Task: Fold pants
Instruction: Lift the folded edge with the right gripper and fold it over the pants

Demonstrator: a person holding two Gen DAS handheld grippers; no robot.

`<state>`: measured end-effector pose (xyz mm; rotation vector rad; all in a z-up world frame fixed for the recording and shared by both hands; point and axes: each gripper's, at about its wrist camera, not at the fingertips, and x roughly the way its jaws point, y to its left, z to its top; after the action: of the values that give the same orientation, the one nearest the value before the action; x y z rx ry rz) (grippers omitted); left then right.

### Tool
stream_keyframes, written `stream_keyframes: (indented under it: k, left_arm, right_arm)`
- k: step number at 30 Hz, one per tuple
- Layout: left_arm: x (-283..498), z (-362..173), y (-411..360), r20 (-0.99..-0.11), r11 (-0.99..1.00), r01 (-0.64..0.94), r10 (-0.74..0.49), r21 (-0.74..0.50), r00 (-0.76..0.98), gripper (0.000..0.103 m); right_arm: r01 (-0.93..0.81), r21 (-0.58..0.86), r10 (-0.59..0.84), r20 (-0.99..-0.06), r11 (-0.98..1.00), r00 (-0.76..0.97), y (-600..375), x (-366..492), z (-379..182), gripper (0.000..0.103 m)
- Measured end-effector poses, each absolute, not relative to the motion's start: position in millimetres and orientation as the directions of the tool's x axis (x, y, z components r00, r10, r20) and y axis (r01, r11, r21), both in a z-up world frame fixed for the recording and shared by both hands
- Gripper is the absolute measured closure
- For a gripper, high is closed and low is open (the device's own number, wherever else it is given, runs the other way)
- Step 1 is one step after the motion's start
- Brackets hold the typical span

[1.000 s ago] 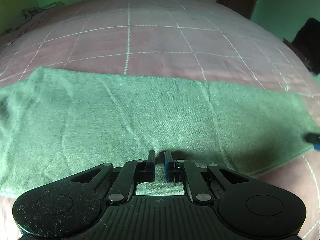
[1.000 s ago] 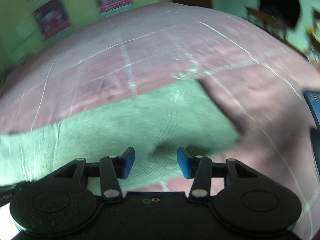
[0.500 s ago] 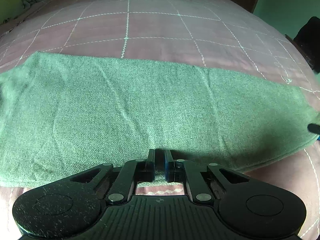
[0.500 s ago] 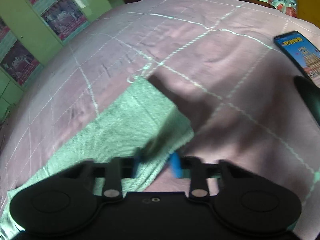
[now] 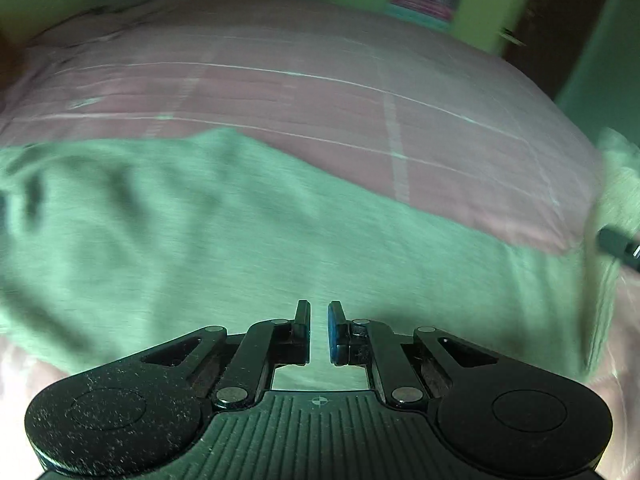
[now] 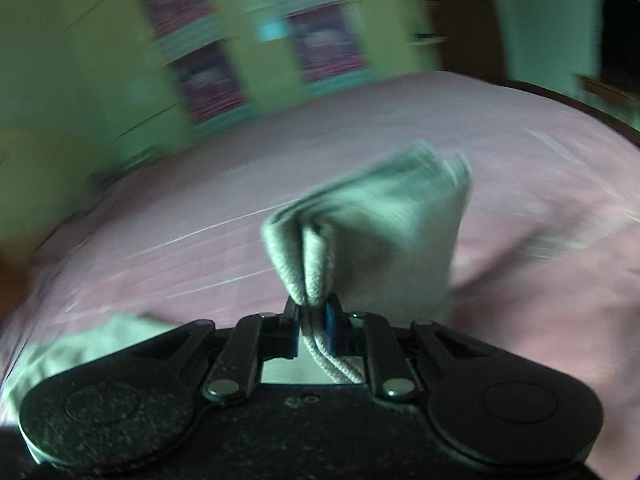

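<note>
Gripping: right gripper (image 6: 314, 314) clenched on a bunched end of the pants (image 6: 372, 240), several rolled layers of cloth pinched between the blue pads and trailing back under the fingers.
Lifted end: raised clear of the bedspread (image 6: 540, 208), fanned out ahead of the fingertips, blurred at its far edge.
Left gripper (image 5: 319, 320): pads nearly together with a thin slit between; cloth directly beneath and behind them, whether any is pinched between the pads cannot be told.
Pants, left wrist view (image 5: 200, 232): green-tinted, spread in a wide band across the near part of the bed, far edge running diagonally from upper left down to the right; right end turned upward at the frame edge.
Right gripper's tip, left wrist view (image 5: 618, 242): dark, just visible at the far right beside that upturned end.
Bedspread (image 5: 320, 92): pinkish, crossed by pale stitched grid lines, bare beyond the pants.
Background: yellow-green cabinets (image 6: 100, 60) with dark panels behind the bed, smeared by blur.
Sharpness: both views streaked, fine detail unreadable.
</note>
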<state>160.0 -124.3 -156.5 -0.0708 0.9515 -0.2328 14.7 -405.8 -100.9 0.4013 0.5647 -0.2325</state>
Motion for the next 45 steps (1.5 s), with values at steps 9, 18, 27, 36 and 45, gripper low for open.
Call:
stream_keyframes:
  k: [9,18,27,36,45]
  left_arm:
    - [167,-172,-64,-0.821,0.969,0.071,-0.238,-0.236,0.519,0.096]
    - [178,-187,-98,-0.794,0.861,0.036,-0.483,-0.507,0.37,0.095]
    - [178,-220,-118,-0.752,0.786,-0.081,-0.549,-0.613,0.365,0.079]
    - [176,-214,-118,-0.753,0.803,-0.076,-0.515,-0.591,0.411,0.029]
    - [178,-228,-152,-0.745,0.787,-0.069,-0.548,-0.613,0.38,0.086]
  right_arm:
    - [0.161,0.296,0.129,-0.759,0.942,0.638,-295,73,-191,0.075]
    - [0.158,0.362,0.12,-0.637,0.919,0.761,-337,25,-138,0.052]
    - [0.285,0.381,-0.001,-0.597,0.879,0.803,-405,-18,-131,0.043]
    - [0.357,0.421,-0.014,-0.63,0.834,0.776,-425,-33,-160,0.043]
    - [0.405,0.437,-0.055,-0.622,0.803,0.781,-431,-40,-158,0.043]
